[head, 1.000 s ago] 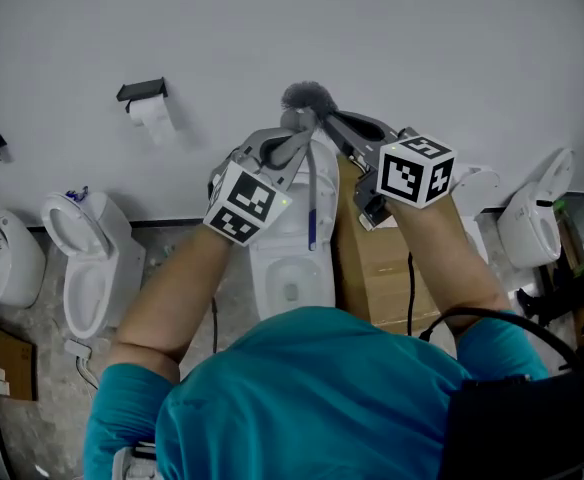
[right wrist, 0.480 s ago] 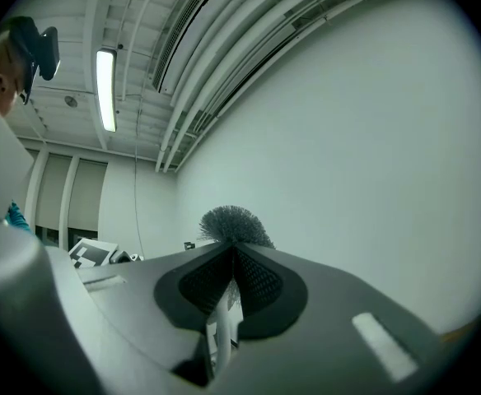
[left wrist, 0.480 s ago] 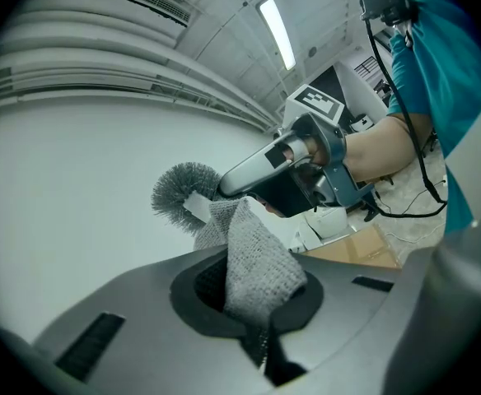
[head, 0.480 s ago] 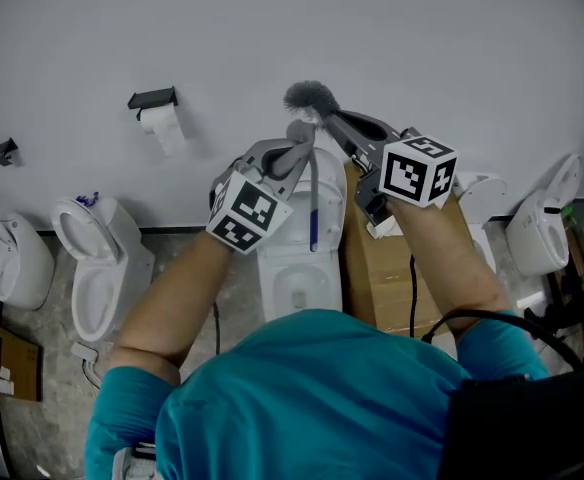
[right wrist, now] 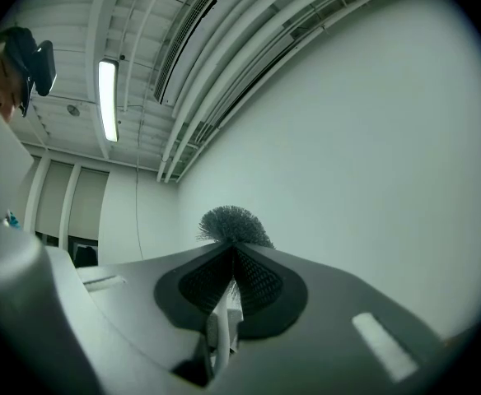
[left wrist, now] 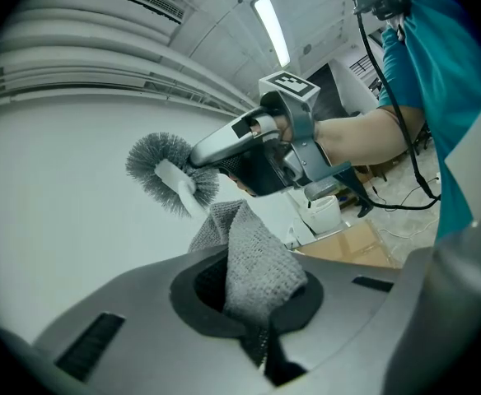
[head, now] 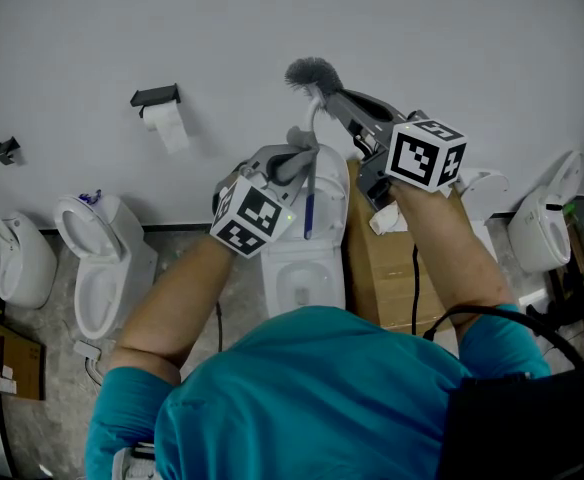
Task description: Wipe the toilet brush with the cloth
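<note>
Both forearms reach up the head view, the left forearm (head: 172, 298) toward 1 o'clock and the right forearm (head: 450, 258) toward 11 o'clock. The left gripper (head: 294, 156) points to 1 o'clock, its fingers (left wrist: 125, 303) clamped on a grey cloth (left wrist: 253, 262). The right gripper (head: 337, 103), at 1 o'clock from it, points to 10 o'clock, its fingers (right wrist: 331, 303) closed on a white brush handle (right wrist: 222, 319).
</note>
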Motion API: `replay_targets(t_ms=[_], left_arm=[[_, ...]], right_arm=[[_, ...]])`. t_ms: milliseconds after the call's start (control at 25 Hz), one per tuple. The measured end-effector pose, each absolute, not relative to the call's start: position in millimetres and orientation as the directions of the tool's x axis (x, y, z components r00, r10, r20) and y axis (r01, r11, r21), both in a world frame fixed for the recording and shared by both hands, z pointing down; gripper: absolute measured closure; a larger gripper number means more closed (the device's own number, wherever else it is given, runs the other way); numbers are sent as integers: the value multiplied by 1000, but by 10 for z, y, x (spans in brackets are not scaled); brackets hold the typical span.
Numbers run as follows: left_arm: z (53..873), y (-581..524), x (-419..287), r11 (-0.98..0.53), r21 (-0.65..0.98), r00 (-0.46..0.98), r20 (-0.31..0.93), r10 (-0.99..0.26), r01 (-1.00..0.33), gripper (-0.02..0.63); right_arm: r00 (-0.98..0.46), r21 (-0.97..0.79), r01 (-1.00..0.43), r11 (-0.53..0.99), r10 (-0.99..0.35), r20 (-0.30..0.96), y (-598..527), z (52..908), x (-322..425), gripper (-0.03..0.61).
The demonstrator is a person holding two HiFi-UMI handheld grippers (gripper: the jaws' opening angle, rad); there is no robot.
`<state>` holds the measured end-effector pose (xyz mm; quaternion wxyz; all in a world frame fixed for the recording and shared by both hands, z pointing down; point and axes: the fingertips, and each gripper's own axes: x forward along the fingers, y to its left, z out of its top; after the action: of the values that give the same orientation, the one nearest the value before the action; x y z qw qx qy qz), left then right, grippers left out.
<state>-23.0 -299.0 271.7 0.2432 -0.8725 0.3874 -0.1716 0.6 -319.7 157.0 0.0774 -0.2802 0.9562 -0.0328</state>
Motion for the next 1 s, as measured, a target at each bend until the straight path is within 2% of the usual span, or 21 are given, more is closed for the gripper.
replay_targets(t_ms=[1000], left_arm=[[3377,-2611,-207,-636,-548,634,230,-739,-543,601]], right_arm=[[-827,-104,-500,859,-510,-235,-2922,1139,-16,565]])
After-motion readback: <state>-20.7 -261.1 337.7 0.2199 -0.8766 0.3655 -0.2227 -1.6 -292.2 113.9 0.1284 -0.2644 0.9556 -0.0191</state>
